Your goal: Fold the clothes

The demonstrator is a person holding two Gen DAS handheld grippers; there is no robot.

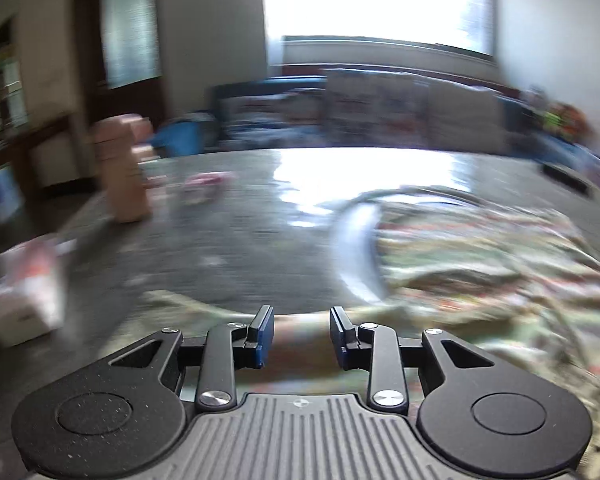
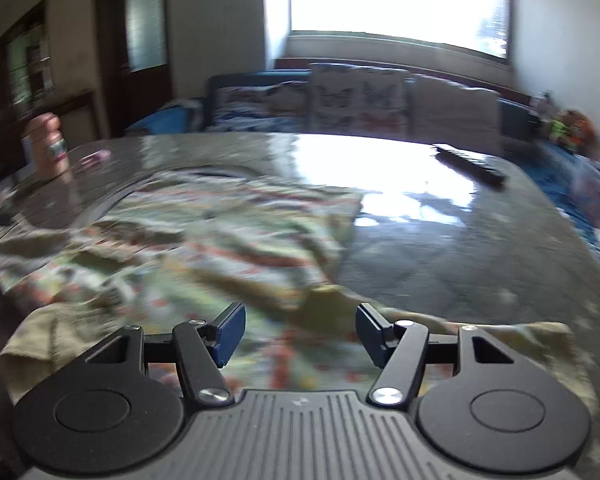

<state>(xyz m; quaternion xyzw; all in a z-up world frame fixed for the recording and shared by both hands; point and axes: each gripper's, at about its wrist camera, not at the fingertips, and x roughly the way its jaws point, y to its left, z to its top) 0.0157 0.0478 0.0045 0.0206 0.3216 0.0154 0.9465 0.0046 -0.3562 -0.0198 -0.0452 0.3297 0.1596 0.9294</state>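
A floral garment in green, white and red [image 1: 480, 264] lies spread on a dark glossy table [image 1: 240, 216]; both views are motion-blurred. In the left wrist view it fills the right side, with a pale collar band [image 1: 356, 248] at its left edge. My left gripper [image 1: 302, 324] is open over the garment's near hem, nothing between its blue pads. In the right wrist view the garment [image 2: 188, 248] covers the left and centre of the table [image 2: 460, 240]. My right gripper [image 2: 300, 320] is open wide above the garment's near edge and empty.
A tan cylinder [image 1: 122, 168], a small pink item [image 1: 206, 182] and a white box [image 1: 24, 300] sit at the table's left. A black remote [image 2: 470, 166] lies at the far right. A sofa with cushions [image 2: 360, 100] and a bright window stand behind.
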